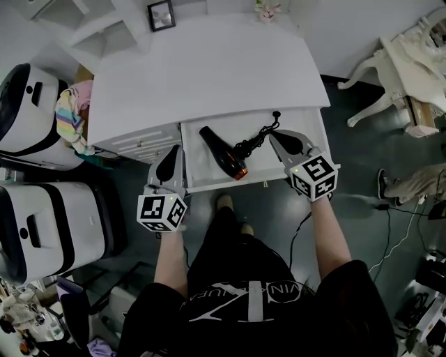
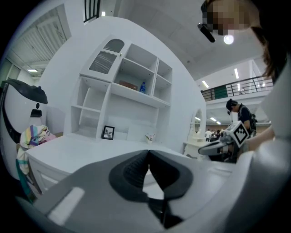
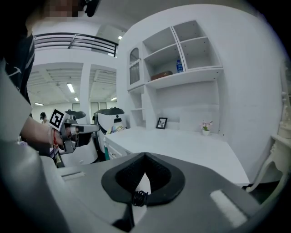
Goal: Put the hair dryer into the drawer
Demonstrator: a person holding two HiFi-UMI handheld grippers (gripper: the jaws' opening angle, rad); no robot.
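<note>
Plainly, the broad white desk was the biggest thing before us. Its top was smooth, matt and bare but for a small framed picture and a little pot of flowers, both at the back edge, clear of the work.

Under the desk's front edge the drawer stood pulled out toward the person. It was a shallow white box with flat painted walls, open so that things could be laid in from above.

The hair dryer lay on its side inside the drawer, aslant across the floor. We judged the placing done, with only the shutting of the drawer left, if that was wanted. It was hard, glossy black plastic, a tapering barrel with a copper-coloured ring at the end nearest the drawer front.

The left claw hung just outside the drawer's left front corner, and the right claw hung over its right side. Both were grey moulded shells with black ribbed pads, and both were closed tip to tip with nothing clamped. They seemed clear of the dryer, as if finished with it.

The cord, a springy black coil, ran from the dryer toward the back right corner. A loop of it showed through the gap behind the right claw's pads, and we took it to lie beyond them, not gripped
</note>
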